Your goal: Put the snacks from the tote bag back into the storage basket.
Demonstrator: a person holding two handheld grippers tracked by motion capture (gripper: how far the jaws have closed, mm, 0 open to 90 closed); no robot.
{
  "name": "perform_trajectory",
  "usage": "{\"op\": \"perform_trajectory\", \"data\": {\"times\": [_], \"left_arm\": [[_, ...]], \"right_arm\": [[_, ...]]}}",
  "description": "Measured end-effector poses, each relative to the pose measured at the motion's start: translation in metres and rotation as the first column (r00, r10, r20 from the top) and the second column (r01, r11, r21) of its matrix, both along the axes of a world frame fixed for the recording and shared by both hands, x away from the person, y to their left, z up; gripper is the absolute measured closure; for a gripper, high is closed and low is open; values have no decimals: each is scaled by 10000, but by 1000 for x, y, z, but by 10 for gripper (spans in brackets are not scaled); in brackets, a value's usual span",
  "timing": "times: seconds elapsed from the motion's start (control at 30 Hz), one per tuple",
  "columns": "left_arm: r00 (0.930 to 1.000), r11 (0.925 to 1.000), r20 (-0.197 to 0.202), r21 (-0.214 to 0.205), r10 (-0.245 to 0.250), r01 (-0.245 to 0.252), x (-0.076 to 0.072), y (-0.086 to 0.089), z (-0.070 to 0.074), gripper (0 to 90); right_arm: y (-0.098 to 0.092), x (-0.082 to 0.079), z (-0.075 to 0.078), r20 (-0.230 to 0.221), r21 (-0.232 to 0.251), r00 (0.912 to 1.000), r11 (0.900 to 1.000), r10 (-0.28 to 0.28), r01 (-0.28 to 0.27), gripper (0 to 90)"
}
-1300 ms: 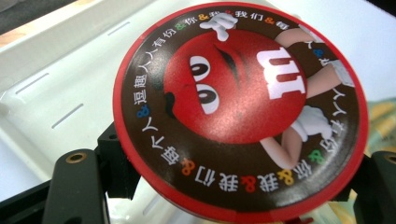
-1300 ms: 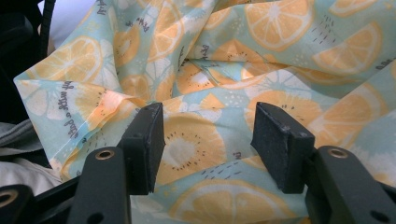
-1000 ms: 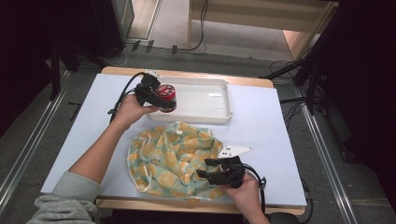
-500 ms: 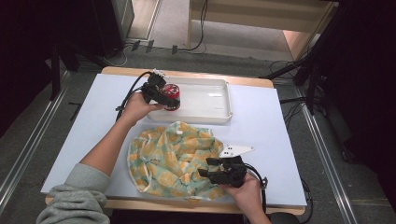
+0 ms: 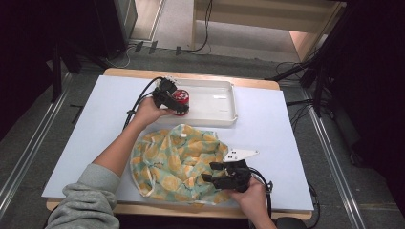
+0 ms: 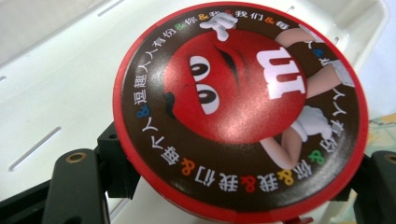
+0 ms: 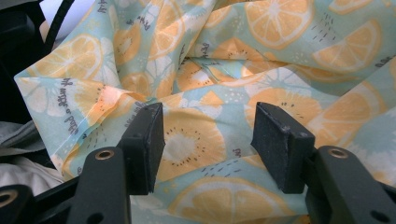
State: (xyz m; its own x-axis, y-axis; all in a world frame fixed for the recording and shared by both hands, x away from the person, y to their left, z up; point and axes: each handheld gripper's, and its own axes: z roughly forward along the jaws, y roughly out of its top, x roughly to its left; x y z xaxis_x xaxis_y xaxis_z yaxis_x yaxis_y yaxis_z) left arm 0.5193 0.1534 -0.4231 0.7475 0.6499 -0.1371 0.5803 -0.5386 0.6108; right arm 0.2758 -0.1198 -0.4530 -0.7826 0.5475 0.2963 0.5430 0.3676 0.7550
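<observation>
Left tongs [image 6: 233, 186] clamp a red "m"-character tin [image 6: 240, 109]; right tongs [image 7: 208, 140] gape over lemon-print cloth [image 7: 261, 60].

White-topped table [image 5: 86, 143] with 1 white tray [image 5: 224, 114] and 1 lemon-print cloth [image 5: 176, 162].

One overhead view, two close-ups

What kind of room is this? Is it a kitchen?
Probably not a kitchen; it looks more like a lab or test room. The white-topped table stands on a bare floor with metal rails either side, black cables trail about, and dark equipment stands surround it.
</observation>
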Motion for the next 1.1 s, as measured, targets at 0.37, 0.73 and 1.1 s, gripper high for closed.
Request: {"op": "perform_trajectory", "data": {"times": [0.37, 0.73, 1.1], "left_arm": [[9987, 9981, 39, 346, 505, -506, 9, 4, -12, 256], [9993, 9989, -2, 269, 378, -378, 11, 5, -14, 255], [9994, 9983, -334, 577, -9, 29, 10, 2, -18, 216]], "right_arm": [[0, 0, 0, -63, 7, 10000, 10000, -11, 11, 449], [0, 0, 0, -20, 0, 10000, 10000, 32, -32, 449], [0, 0, 0, -32, -18, 10000, 10000, 85, -85, 448]]}}
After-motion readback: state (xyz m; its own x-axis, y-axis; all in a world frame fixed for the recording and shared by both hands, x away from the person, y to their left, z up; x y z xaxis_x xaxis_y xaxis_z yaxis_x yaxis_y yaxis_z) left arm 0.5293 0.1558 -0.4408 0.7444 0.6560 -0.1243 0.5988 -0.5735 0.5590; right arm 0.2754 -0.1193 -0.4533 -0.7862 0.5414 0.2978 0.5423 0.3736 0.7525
